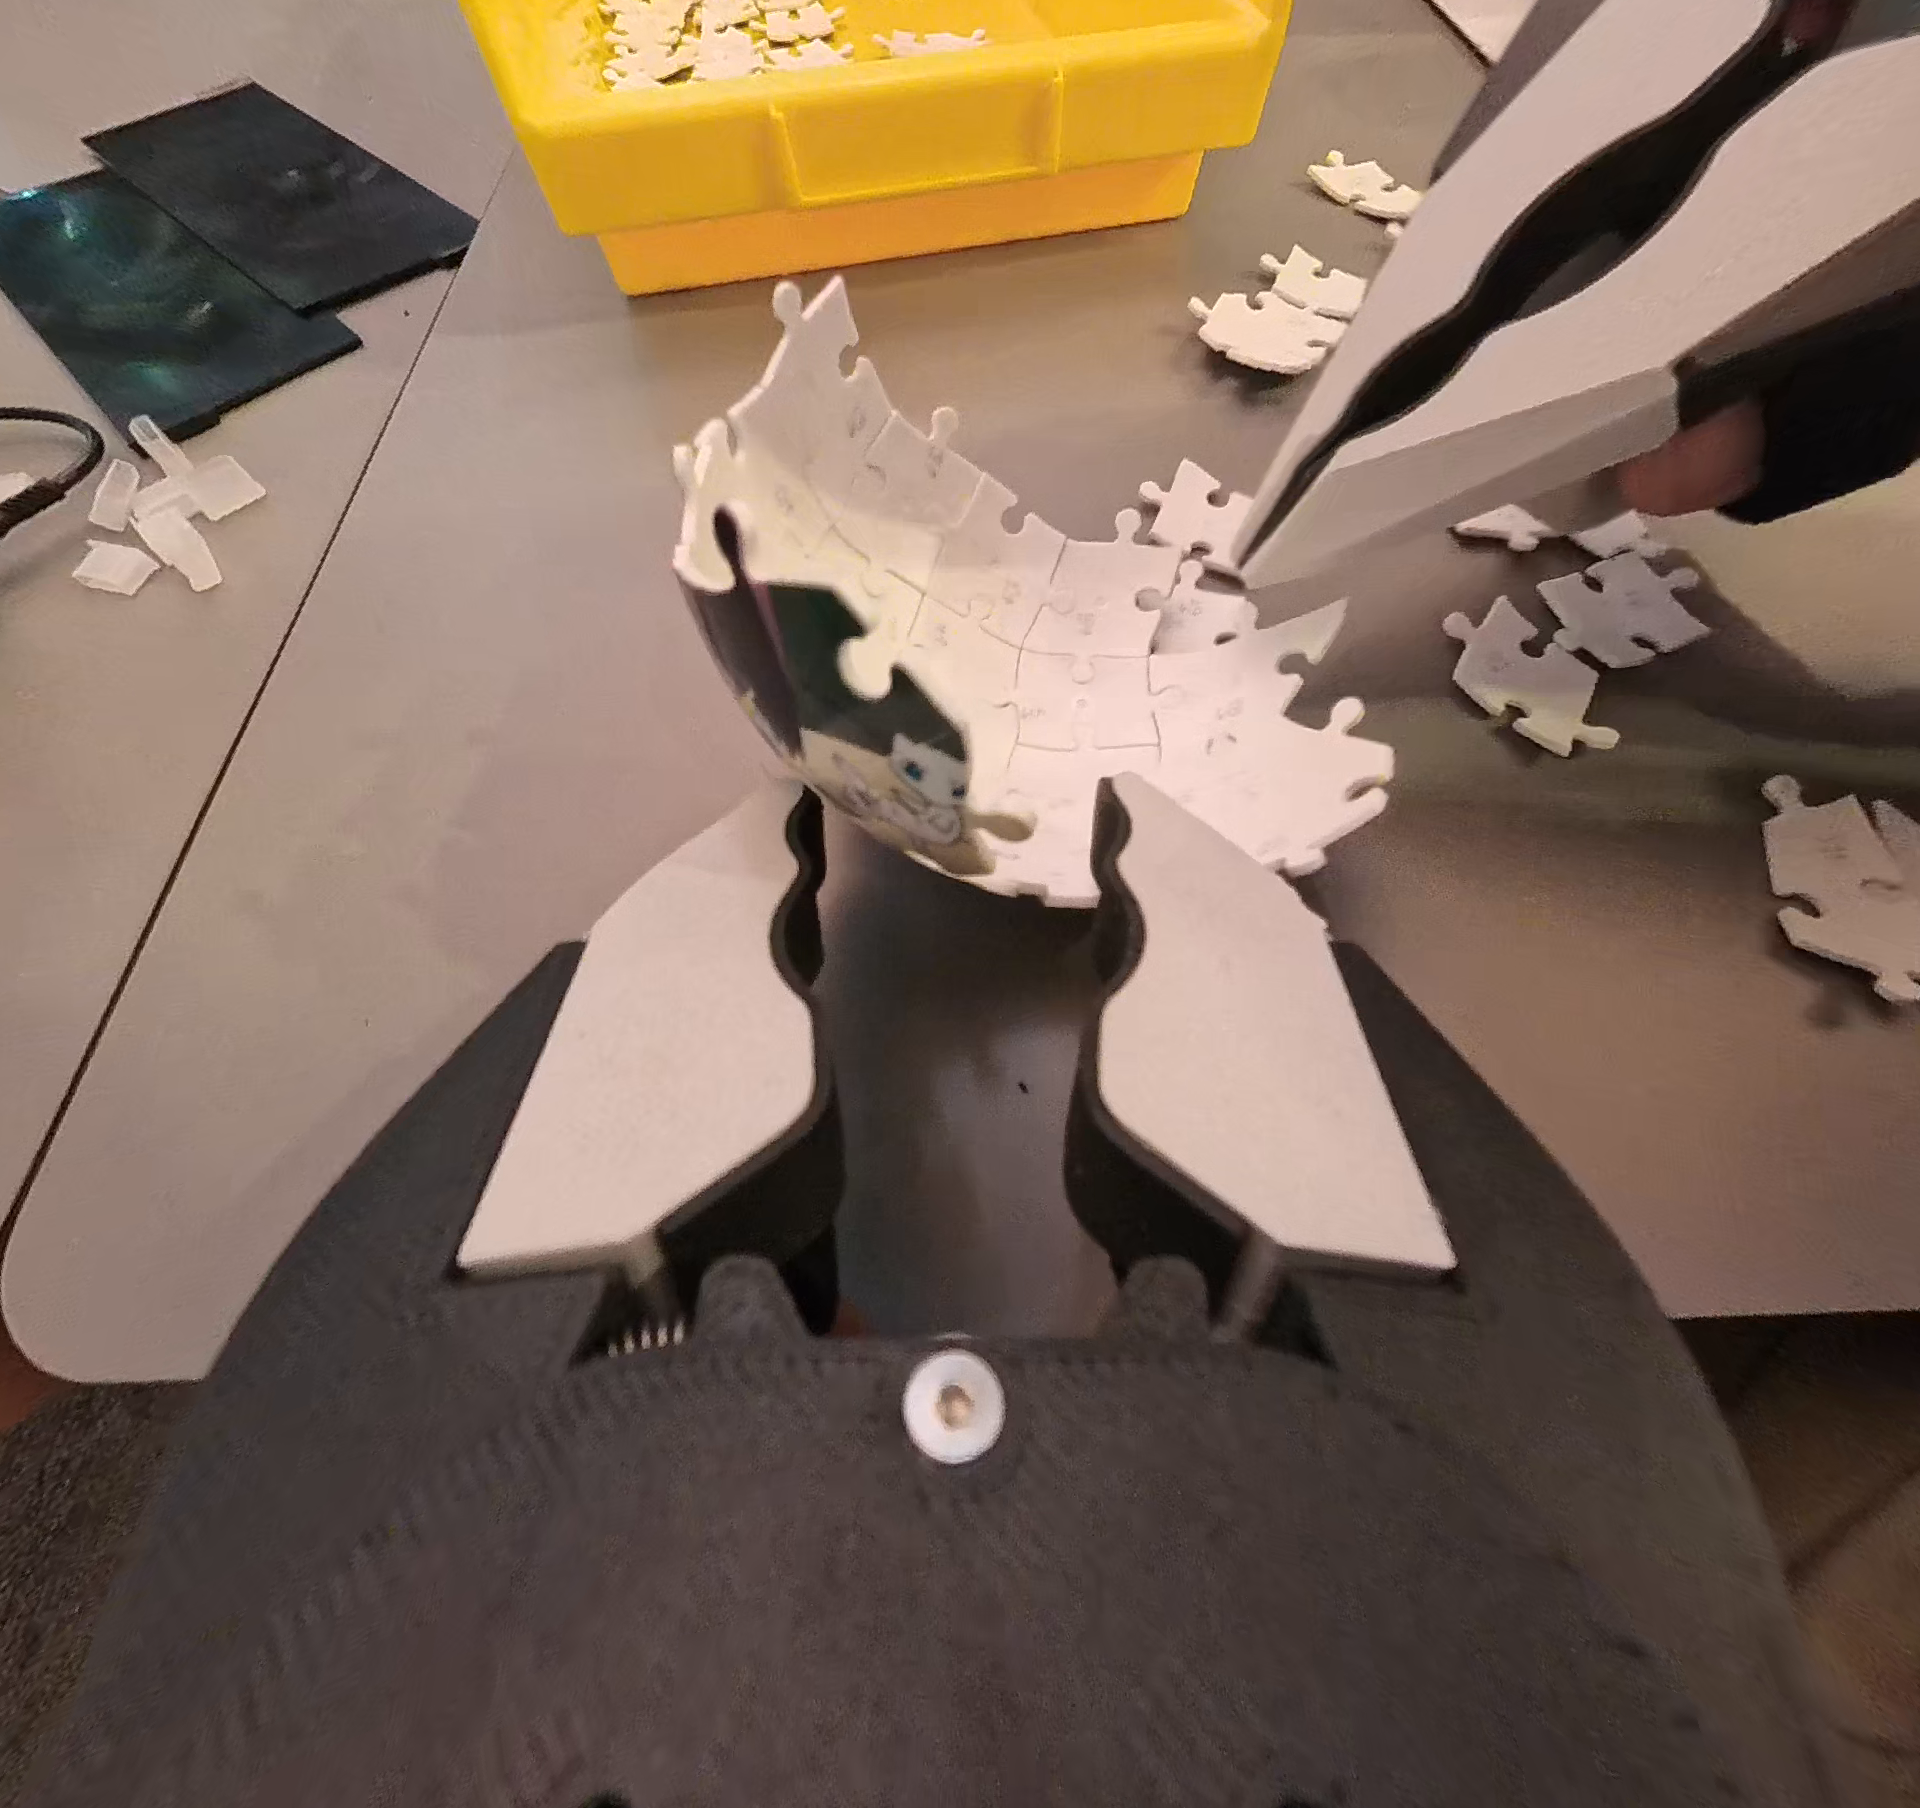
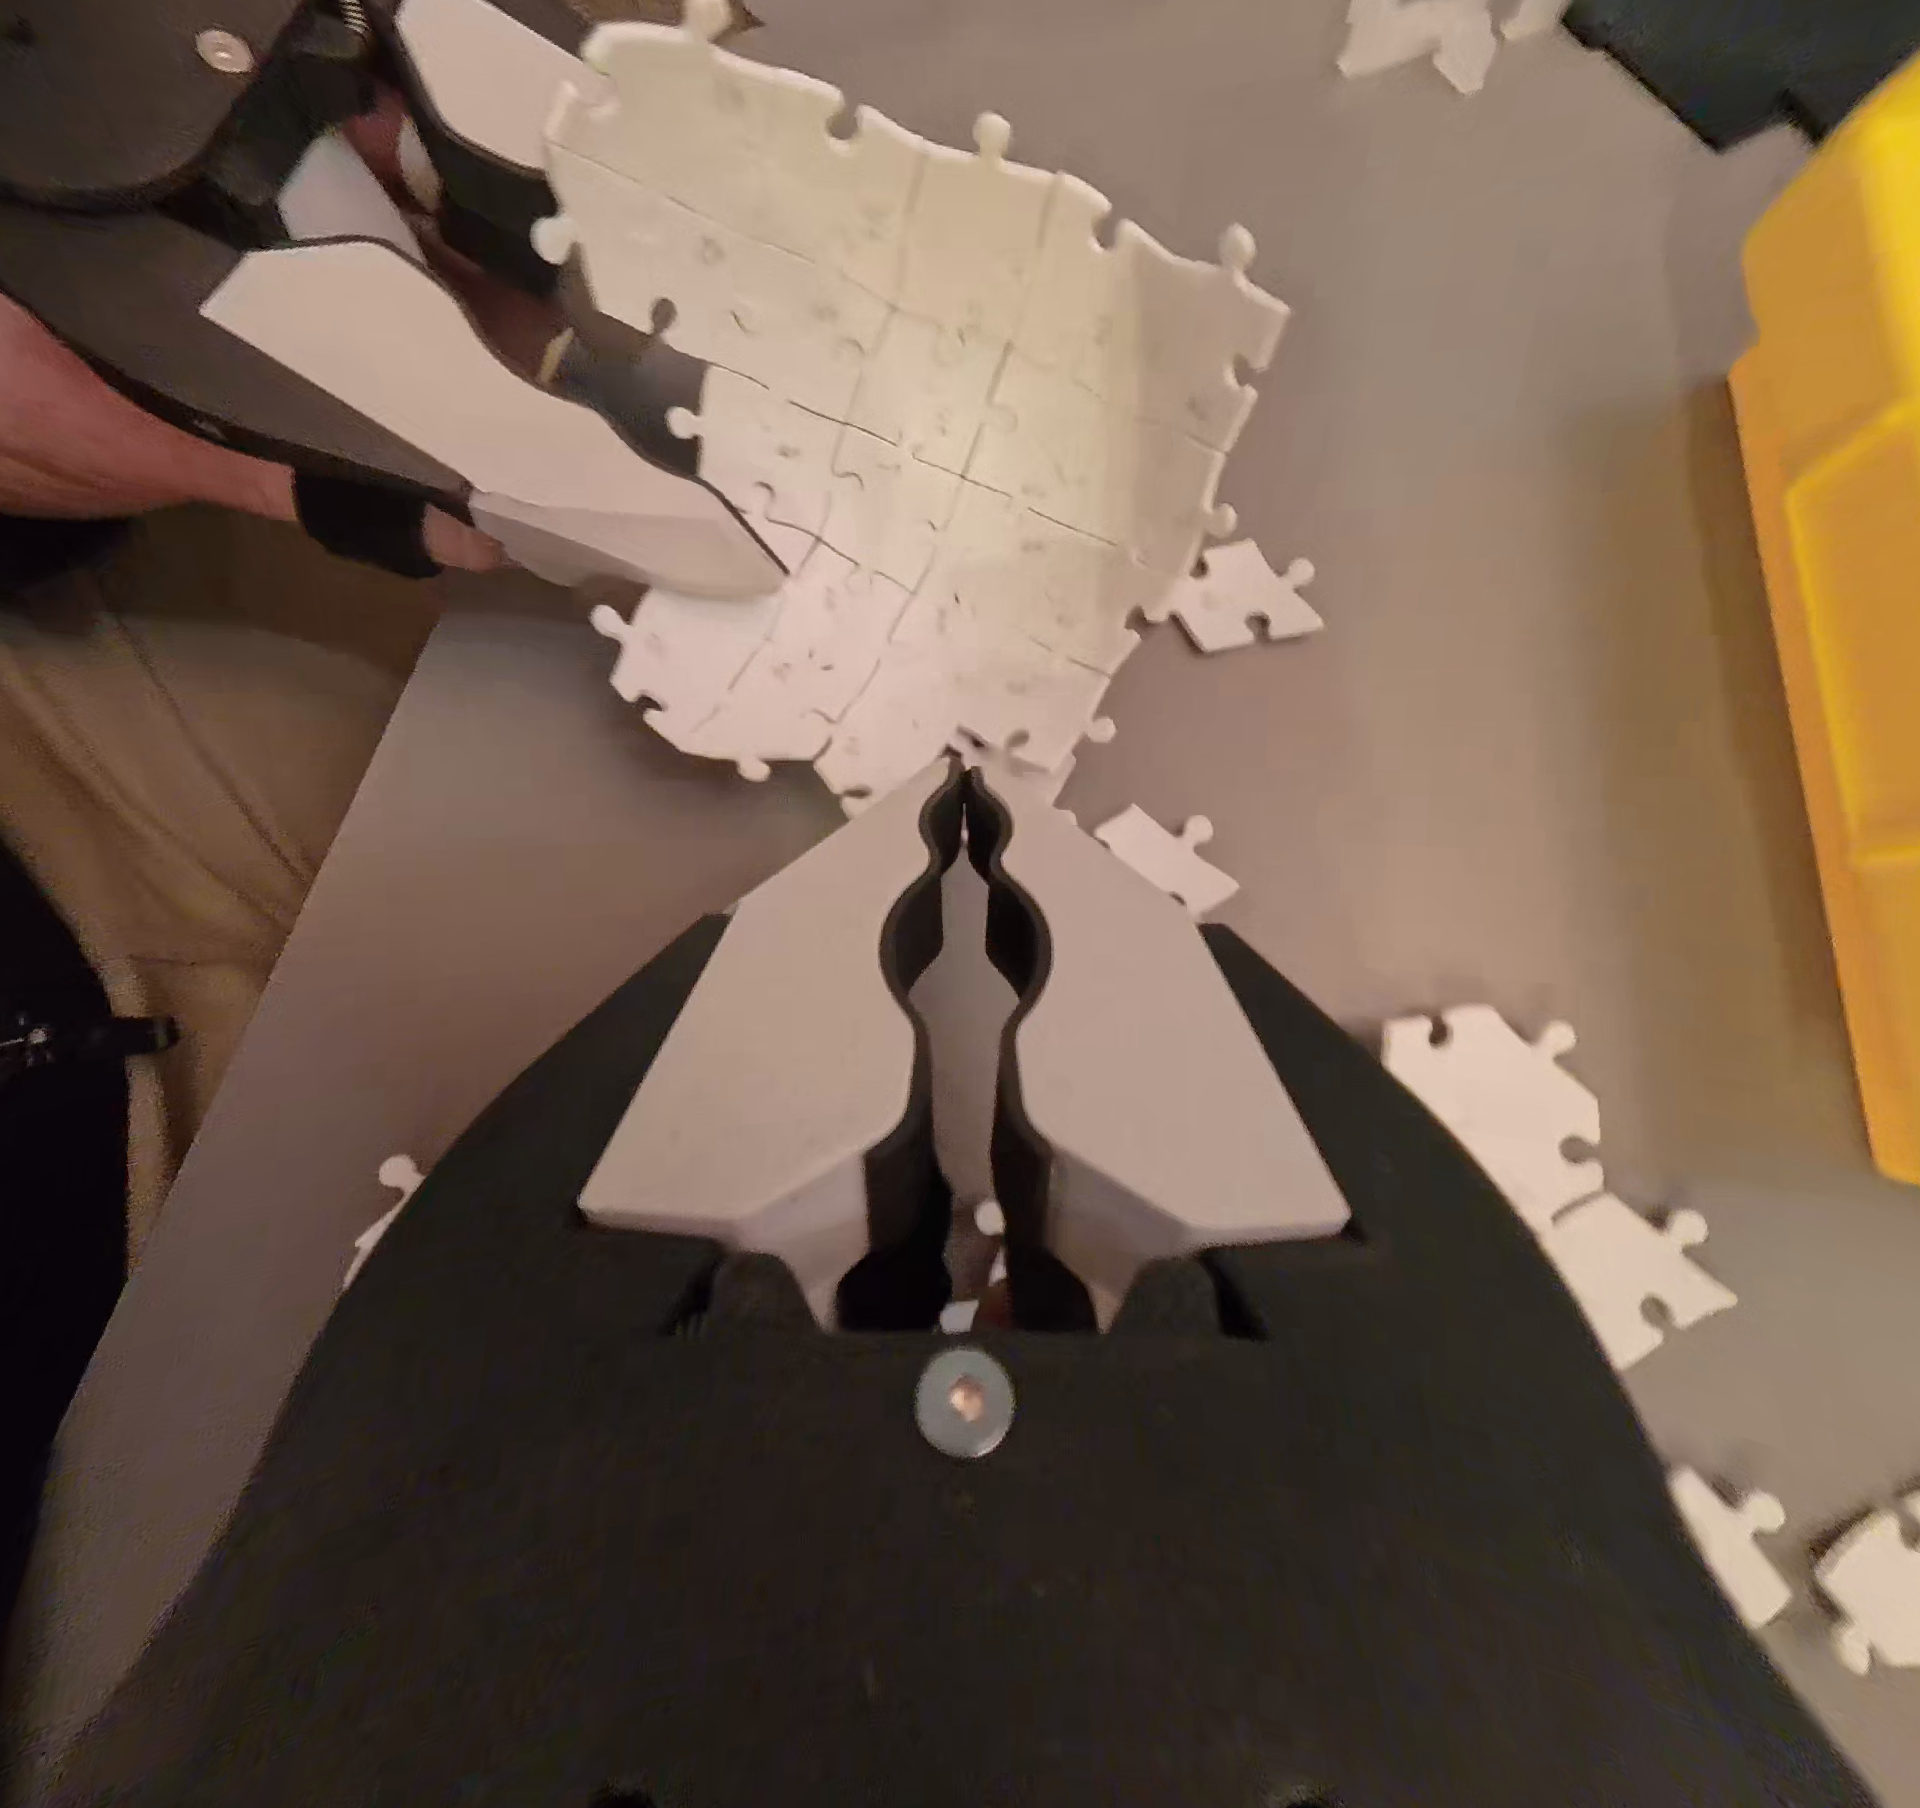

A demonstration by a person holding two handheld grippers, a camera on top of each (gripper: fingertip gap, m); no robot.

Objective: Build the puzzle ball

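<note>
A half-built puzzle ball shell (image 1: 1049, 615), white inside and printed outside, stands tilted on the grey table. My left gripper (image 1: 956, 802) straddles the shell's near rim, one finger on the printed outside and one on the white inside, and holds it. In the right wrist view one left finger (image 2: 623, 522) lies on the shell's inside (image 2: 935, 408). My right gripper (image 2: 961, 782) is shut, with its tips touching the shell's rim. It also shows in the left wrist view (image 1: 1247, 558). One loose piece (image 2: 1247, 605) lies against the rim beside it.
A yellow bin (image 1: 883, 127) holding several white pieces stands behind the shell. It also shows in the right wrist view (image 2: 1849, 615). Several loose pieces (image 1: 1621, 605) lie to the right. Dark boards (image 1: 208, 241) and small clear plastic bits (image 1: 166, 522) lie on the left. One gripper's finger ends stand about 8 centimeters off the other's.
</note>
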